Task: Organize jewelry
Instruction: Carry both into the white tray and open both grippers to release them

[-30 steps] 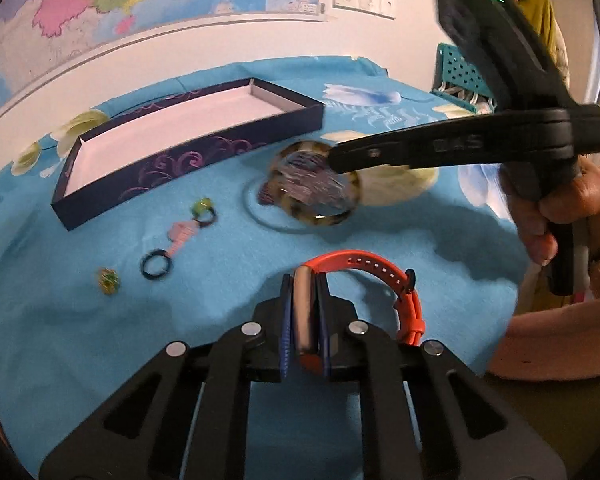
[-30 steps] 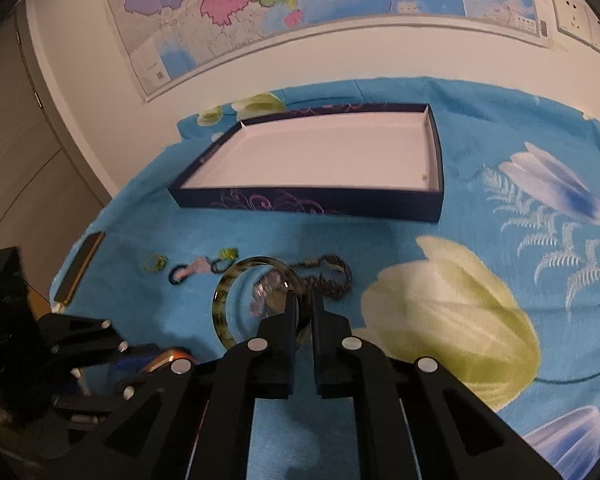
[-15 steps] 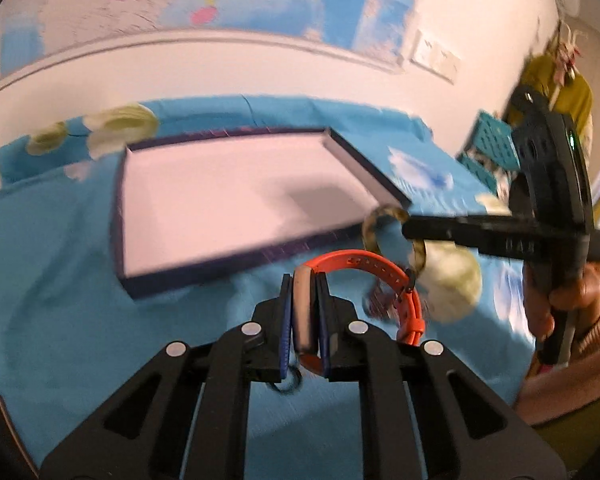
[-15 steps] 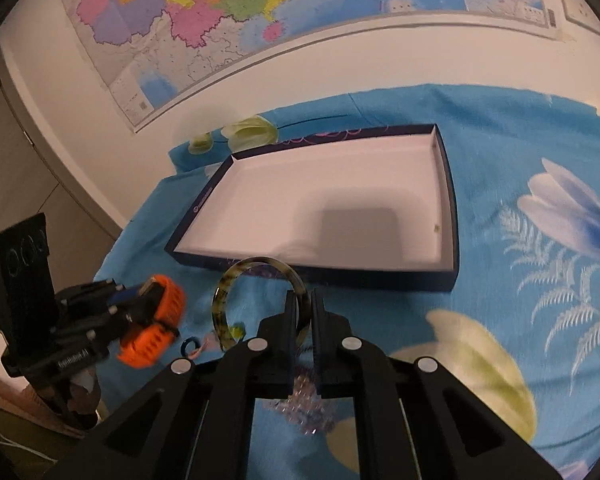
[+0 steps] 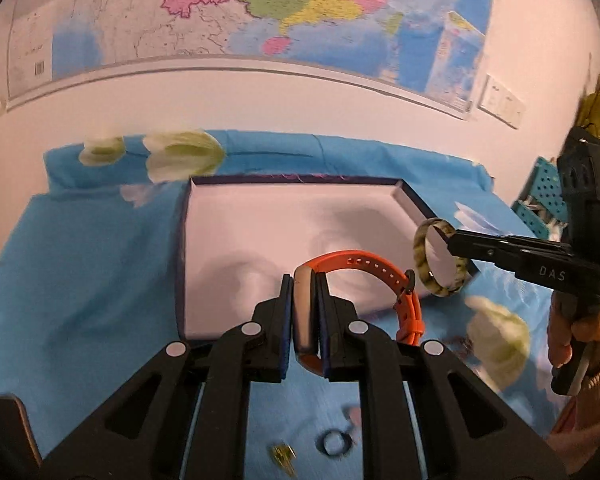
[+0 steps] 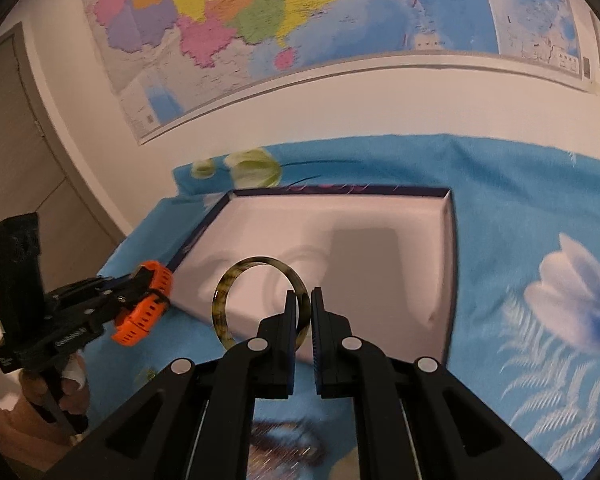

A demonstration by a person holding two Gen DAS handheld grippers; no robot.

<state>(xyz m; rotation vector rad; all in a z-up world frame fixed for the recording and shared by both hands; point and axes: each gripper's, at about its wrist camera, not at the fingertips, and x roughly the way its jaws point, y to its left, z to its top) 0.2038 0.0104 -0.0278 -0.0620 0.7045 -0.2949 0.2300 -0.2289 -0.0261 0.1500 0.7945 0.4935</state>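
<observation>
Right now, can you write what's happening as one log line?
left gripper: shut on watch | right gripper: shut on bangle | both: held above box | box: nothing inside

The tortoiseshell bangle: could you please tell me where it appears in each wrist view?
Left wrist: the tortoiseshell bangle is at right of centre, held by the right gripper.
Right wrist: it is at centre, pinched in the same gripper.
Shared landmark: the white-lined box lies behind it in both.
</observation>
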